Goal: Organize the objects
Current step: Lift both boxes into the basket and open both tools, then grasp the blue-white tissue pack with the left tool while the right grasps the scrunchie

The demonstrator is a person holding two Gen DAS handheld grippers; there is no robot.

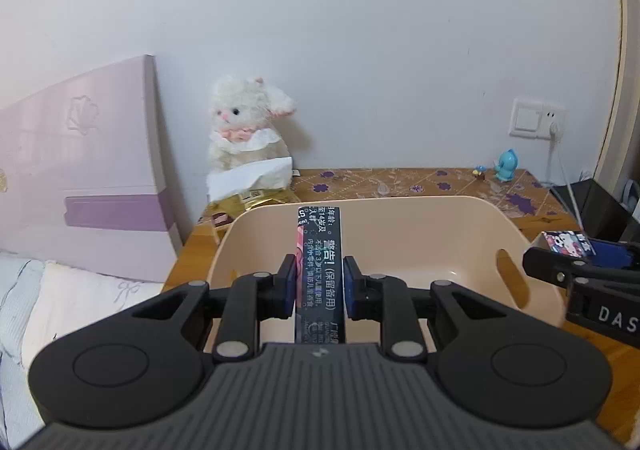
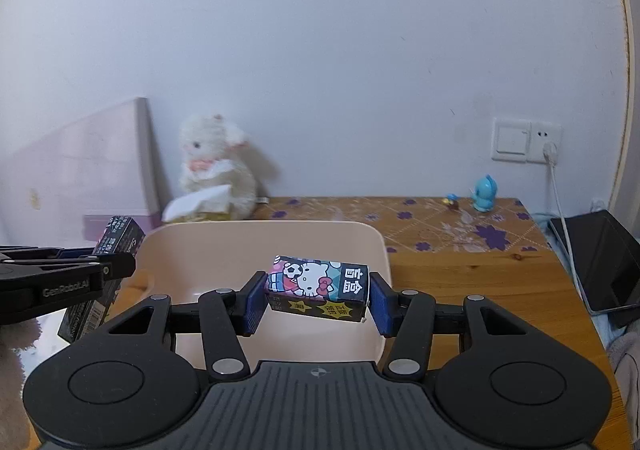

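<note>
Nearest you, your left gripper (image 1: 319, 286) is clenched on a dark printed box (image 1: 319, 270), held on end with its narrow side facing the camera, and it hangs over the near part of the beige bin (image 1: 472, 217). Your right gripper (image 2: 318, 300) likewise grips a Hello Kitty box (image 2: 318, 284) by its two short ends, lying crosswise and slightly tilted, above the bin's near right corner. Both boxes are over the bin's opening, not yet resting in it, and what shows of its floor looks bare. You appear to be at the drop-off step: both items are carried to the container and need setting down. The next move probably calls for lowering each box toward the floor before you part the fingers, placing them side by side so the two grippers do not crowd each other. Past the bin, the patterned tabletop (image 2: 440, 221) carries a small blue figurine (image 2: 485, 193), and a white plush toy (image 1: 250, 125) sits against the wall.
</note>
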